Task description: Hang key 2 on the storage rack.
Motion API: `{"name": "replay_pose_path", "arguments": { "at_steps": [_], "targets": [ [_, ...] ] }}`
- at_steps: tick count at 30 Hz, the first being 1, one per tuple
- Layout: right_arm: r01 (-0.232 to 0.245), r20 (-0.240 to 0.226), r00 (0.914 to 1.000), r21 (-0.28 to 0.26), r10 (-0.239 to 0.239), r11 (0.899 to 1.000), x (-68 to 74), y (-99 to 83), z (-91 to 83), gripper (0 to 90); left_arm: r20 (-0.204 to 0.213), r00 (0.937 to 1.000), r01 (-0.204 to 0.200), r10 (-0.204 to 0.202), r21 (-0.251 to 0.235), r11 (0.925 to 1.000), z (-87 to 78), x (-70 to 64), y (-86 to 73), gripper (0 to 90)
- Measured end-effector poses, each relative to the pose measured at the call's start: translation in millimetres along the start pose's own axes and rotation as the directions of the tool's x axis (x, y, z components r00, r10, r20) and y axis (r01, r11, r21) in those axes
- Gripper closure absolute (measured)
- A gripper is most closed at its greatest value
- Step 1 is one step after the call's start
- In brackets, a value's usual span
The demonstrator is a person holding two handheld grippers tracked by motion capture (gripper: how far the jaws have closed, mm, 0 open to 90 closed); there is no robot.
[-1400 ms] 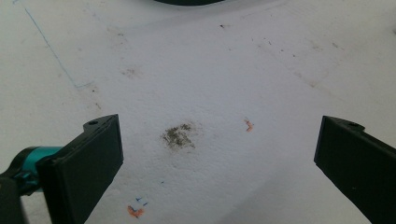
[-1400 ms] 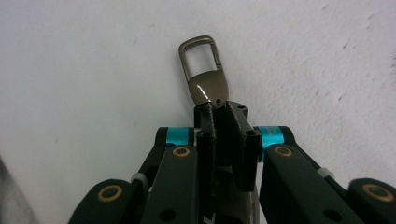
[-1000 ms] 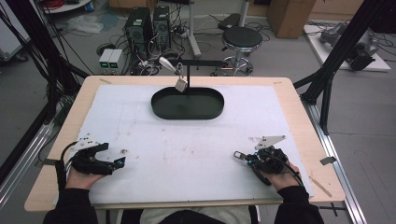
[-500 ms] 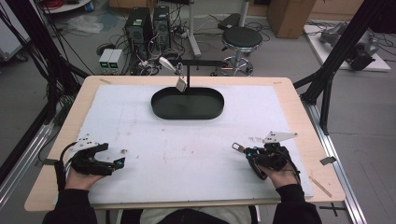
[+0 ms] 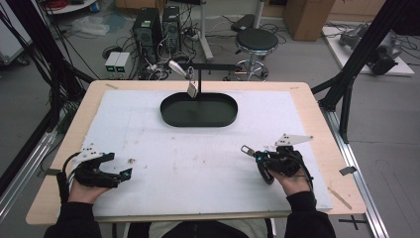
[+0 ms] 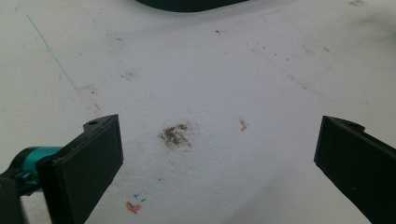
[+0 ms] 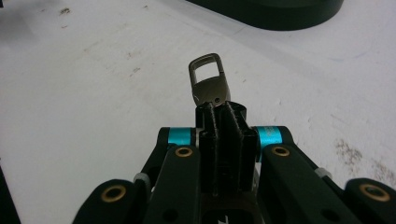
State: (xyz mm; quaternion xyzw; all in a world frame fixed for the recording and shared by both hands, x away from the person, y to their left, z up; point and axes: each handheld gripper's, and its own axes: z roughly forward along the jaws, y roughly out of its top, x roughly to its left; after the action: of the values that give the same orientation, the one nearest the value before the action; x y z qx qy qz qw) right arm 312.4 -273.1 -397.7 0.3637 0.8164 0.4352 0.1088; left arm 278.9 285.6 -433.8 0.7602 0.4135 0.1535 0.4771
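Near edge, left: left gripper rests on the white mat, jaws wide apart, empty.
Near edge, right: right gripper clamped on a metal clip.
Far centre: dark oval tray with hanger stand, one tag hung.
Progress: judged early; clip picked up, hanging likely left.

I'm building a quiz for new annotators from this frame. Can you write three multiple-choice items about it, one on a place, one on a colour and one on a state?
1. Where does the oval tray sit?
A. At the far middle of the table
B. By the left hand
C. On the floor

2. What colour is the mat that covers the table?
A. Green
B. White
C. Red

3. How do the grippers stand?
A. Both open
B. Both shut
C. Left gripper open, right gripper shut on a metal clip

Answers: 1 A, the high view shows it far from both hands. 2 B, the mat is white in every view. 3 C, the left jaws are wide apart over bare mat, the right jaws pinch the clip.
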Motion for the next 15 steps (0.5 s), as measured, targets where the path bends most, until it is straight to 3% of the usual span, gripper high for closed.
{"name": "replay_pose_path", "arguments": {
  "at_steps": [10,15],
  "targets": [
    [0.06,0.028,0.9978,0.012,-0.06,0.998,-0.6,35.2,1.8,84.2,0.002,1.0,0.005,-0.005,-0.007,1.0,-0.9,1.8,-0.2,1.7],
    [0.057,0.022,0.9981,0.001,-0.057,0.998,-0.9,49.2,0.2,84.2,0.003,1.0,0.007,-0.007,-0.01,0.9999,-1.3,2.0,0.0,1.7]
  ]
}}
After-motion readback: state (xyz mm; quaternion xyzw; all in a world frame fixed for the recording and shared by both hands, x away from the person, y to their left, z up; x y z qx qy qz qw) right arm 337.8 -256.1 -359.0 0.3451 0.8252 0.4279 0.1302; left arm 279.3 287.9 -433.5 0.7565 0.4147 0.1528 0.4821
